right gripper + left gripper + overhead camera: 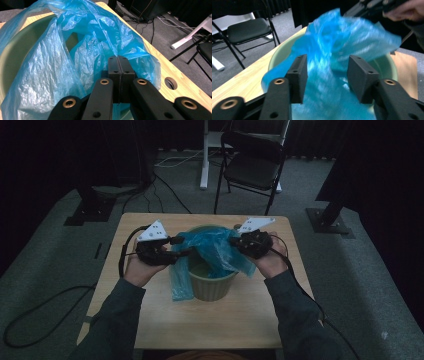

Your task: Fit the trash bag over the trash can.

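A pale green bucket (214, 287) stands mid-table with a blue plastic bag (216, 251) draped into it and over its near-left side. My left gripper (186, 251) sits at the bucket's left rim; in the left gripper view its jaws stand open with blurred blue bag (332, 65) film between and beyond its fingertips (298, 75). My right gripper (235, 241) is at the right rim, shut on the bag's edge (117, 53); the bag (75, 47) spreads wide before it, with the bucket's inner wall (17, 47) at left.
The wooden table (165, 320) has bare room in front of the bucket and a round cable hole (171, 83) near its right edge. A black folding chair (252, 162) and a white desk leg (204, 155) stand beyond. Cables lie on the carpet.
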Demonstrator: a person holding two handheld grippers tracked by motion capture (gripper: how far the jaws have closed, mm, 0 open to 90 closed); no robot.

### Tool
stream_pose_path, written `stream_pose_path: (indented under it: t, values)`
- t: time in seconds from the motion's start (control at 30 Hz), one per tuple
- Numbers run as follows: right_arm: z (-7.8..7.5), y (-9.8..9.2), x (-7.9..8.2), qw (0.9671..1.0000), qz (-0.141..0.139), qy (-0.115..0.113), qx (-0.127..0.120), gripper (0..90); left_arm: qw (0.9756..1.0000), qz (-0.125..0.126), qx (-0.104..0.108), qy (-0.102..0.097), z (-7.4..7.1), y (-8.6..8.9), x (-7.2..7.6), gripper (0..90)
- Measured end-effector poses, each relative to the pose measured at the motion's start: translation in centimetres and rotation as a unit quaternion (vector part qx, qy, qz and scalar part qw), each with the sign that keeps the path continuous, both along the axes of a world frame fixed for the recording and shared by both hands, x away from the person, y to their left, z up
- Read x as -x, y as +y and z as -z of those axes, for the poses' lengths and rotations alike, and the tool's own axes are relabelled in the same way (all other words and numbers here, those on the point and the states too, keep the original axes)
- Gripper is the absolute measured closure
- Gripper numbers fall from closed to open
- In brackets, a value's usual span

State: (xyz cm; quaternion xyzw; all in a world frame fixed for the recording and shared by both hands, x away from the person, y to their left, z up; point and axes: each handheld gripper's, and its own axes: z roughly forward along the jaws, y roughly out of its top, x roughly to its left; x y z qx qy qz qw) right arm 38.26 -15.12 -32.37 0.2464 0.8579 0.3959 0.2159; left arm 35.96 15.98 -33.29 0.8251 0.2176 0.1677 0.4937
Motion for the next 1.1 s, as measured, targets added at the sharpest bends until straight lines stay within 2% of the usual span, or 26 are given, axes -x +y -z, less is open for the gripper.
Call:
stream_pose_path:
  t: [0.03,0.13,0.23,0.27,0.33,0.43,0.53,0.63,0.77,0.8,0.83,0.9,1.0,1.1]
  values:
    - [0.0,0.0,0.0,1.0,0.0,0.0,0.0,90.0,1.0,0.0,0.0,0.0,0.0,0.0,0.0,48.2]
    - [-0.1,-0.1,0.0,1.0,0.002,-0.001,0.0,90.0,0.9998,-0.007,-0.019,-0.003,0.8,0.1,0.1,44.1]
    - [-0.1,-0.3,-0.1,1.0,0.003,-0.001,0.001,90.0,0.9992,-0.022,-0.032,-0.012,1.2,-0.1,-0.1,45.4]
    - [-0.1,-0.3,-0.1,1.0,0.003,0.0,0.002,90.0,0.9991,-0.022,-0.034,-0.013,1.2,-0.1,-0.2,49.6]
    - [-0.1,-0.3,-0.2,1.0,0.004,0.001,0.006,90.0,0.9988,-0.029,-0.039,-0.011,1.2,-0.3,-0.6,64.2]
    - [0.0,-0.3,-0.3,1.0,0.002,0.002,0.009,90.0,0.9987,-0.037,-0.036,0.001,1.2,-0.2,-1.2,79.5]
    - [0.0,-0.3,-0.3,0.9999,0.002,0.001,0.013,90.0,0.9991,-0.032,-0.025,0.009,1.3,0.1,-1.5,88.8]
    - [0.0,-0.3,-0.4,0.9998,0.006,-0.005,0.02,90.0,0.9995,-0.017,-0.02,0.02,1.5,0.4,-1.4,89.5]
    - [0.4,-0.2,-0.8,0.9996,0.014,-0.004,0.024,90.0,0.9993,-0.004,-0.025,0.025,1.5,0.2,-1.2,89.5]
    - [0.6,-0.1,-0.9,0.9995,0.016,0.0,0.026,90.0,0.999,0.01,-0.031,0.031,1.6,-0.1,-1.1,89.5]
    - [0.6,-0.1,-0.9,0.9995,0.016,0.0,0.026,90.0,0.999,0.01,-0.031,0.031,1.6,-0.1,-1.1,89.5]
    - [1.0,0.0,-1.3,0.9994,0.017,0.008,0.03,90.0,0.9979,0.035,-0.036,0.041,1.7,-0.5,-1.0,89.4]
    - [1.7,0.1,-1.7,0.999,0.012,0.026,0.035,90.0,0.997,0.05,-0.039,0.043,1.6,-0.7,-0.9,89.4]
    - [2.0,0.2,-1.8,0.9987,0.011,0.03,0.039,90.0,0.9971,0.048,-0.038,0.044,1.5,-0.6,-0.9,89.4]
